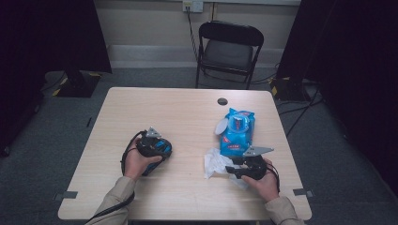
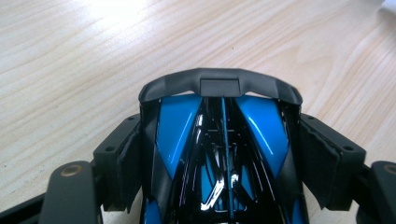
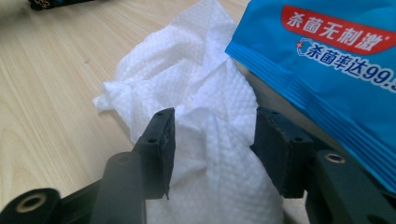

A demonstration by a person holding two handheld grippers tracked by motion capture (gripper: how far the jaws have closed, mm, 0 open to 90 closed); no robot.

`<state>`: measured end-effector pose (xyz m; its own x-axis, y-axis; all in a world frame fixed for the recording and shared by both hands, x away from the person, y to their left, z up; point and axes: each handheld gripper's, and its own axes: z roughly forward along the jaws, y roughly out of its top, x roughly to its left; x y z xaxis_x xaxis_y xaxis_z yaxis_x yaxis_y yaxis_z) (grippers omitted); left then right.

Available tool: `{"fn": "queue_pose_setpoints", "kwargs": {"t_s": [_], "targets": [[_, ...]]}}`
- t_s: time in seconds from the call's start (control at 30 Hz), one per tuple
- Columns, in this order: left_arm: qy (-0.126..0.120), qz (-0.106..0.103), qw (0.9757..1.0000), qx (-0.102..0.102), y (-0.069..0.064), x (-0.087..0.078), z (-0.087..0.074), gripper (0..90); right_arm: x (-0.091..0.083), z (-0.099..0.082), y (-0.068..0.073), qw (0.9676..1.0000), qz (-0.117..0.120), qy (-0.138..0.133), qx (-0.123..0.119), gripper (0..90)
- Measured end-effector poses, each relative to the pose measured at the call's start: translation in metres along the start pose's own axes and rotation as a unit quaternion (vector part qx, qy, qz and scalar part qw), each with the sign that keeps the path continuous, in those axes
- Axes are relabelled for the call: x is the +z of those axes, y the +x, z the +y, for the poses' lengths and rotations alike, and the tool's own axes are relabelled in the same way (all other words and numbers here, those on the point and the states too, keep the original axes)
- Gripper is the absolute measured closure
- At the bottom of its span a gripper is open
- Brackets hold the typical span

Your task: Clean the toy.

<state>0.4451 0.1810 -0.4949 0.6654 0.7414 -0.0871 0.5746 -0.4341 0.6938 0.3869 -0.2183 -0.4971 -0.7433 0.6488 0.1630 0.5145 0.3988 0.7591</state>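
On the pale wood worktop, the left tool is clenched on a blue-and-black toy car, while the right tool, released, straddles the wet wipe beside the wipes pack, so closing could snag the pack's edge.

Dim room, table evenly lit (glare patch up close), near edges blurred.

The blue packet runs off the right gripper view's edge, hiding part of the white wipe.
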Motion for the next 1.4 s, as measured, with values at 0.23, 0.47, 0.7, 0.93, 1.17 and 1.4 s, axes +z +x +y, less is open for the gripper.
{"fn": "queue_pose_setpoints", "kwargs": {"t_s": [0.23, 0.47, 0.7, 0.93, 1.17, 1.4], "targets": [[-0.004, 0.002, 1.0000, 0.006, 0.001, -0.007, 0.002, 23.4, -0.002, 0.001, 0.001, 1.0000, -0.003, 0.007, -0.002, 41.1], [-0.009, -0.001, 1.0000, 0.003, 0.001, -0.017, 0.000, 22.8, -0.007, 0.004, 0.005, 0.9999, -0.003, 0.011, -0.008, 34.4], [-0.018, -0.007, 0.9998, 0.007, -0.002, -0.029, 0.001, 19.7, -0.016, 0.007, 0.005, 1.0000, -0.006, 0.005, -0.001, 26.1], [-0.031, -0.026, 0.9992, 0.003, -0.007, -0.042, 0.000, 16.4, -0.029, 0.009, 0.004, 0.9999, 0.007, -0.007, -0.006, 16.6], [-0.035, -0.036, 0.9988, 0.001, -0.007, -0.054, -0.008, 16.0, -0.038, 0.006, 0.000, 0.9999, 0.005, -0.008, -0.013, 14.9], [-0.030, -0.041, 0.9987, -0.005, -0.003, -0.068, -0.018, 16.1, -0.048, 0.002, -0.005, 0.9999, -0.004, -0.014, -0.007, 14.9]]}}
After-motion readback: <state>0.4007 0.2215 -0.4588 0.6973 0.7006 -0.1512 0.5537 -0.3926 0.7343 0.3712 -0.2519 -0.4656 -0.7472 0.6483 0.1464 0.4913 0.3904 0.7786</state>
